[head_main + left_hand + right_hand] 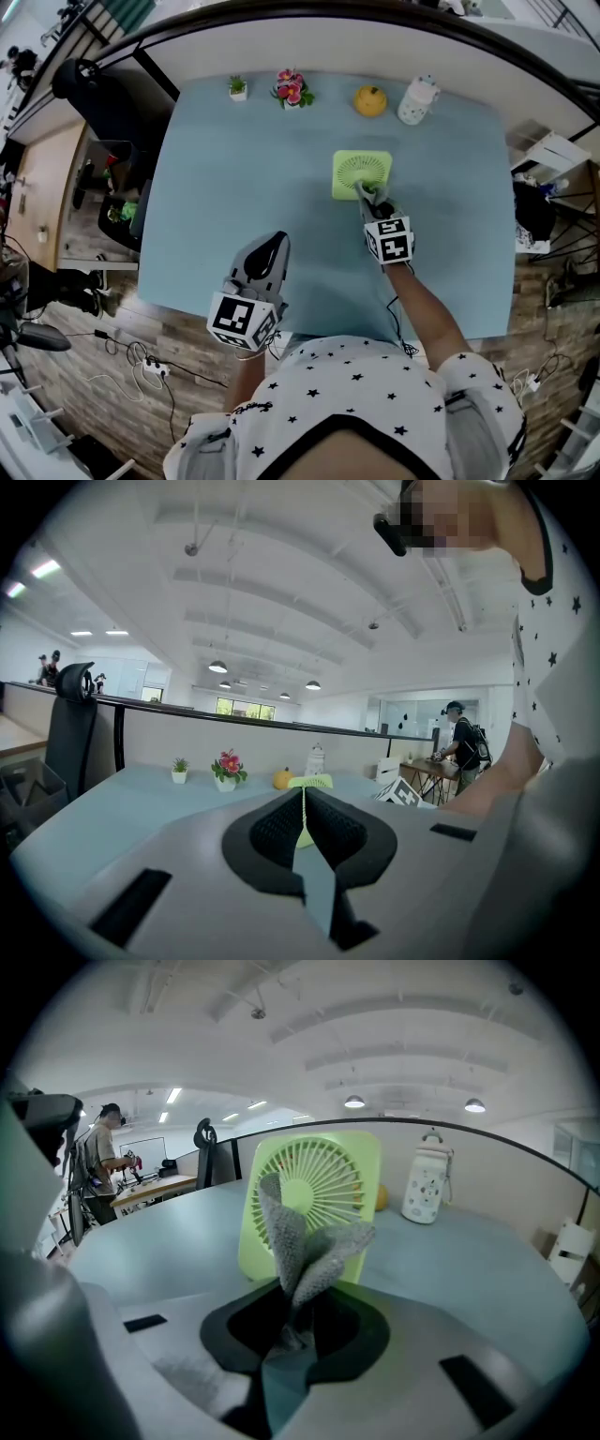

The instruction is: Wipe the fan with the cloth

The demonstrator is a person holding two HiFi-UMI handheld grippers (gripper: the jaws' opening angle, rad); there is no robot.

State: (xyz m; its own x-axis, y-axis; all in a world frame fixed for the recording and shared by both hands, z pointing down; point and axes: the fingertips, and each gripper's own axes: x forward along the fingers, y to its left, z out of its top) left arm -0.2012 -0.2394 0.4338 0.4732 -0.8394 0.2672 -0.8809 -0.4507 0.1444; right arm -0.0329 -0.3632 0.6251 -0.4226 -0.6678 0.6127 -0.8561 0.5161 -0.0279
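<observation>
Fan [323, 1171]: pale green, square frame with round grille, standing upright on the light blue table [234, 197], upper centre-right of the head view and dead centre in the right gripper view. Cloth [298, 1246]: grey, knitted look, bunched into upright folds that rise in front of the lower left part of the grille; whether it actually touches the grille I cannot tell. Right gripper [292, 1326]: jaws clamped on the lower end of the cloth, tip right at the fan's near edge, held at the end of an outstretched arm. Left gripper [303, 827]: lower left of centre in the head view, well apart from the fan, over the near part of the table; jaws pressed together along a thin seam with nothing between them. Along the table's far edge, top of the head view, left to right: small green potted plant [238, 88]; pot of pink and red flowers [292, 89]; yellow-orange rounded object [370, 100]; white spotted container [416, 101] with a handle. Black office chair [84, 84] beyond the table's upper left corner. Wood-pattern floor [187, 337] along the near side, with cables lying on it. A standing person [98, 1162] at a far desk, left edge of the right gripper view.
</observation>
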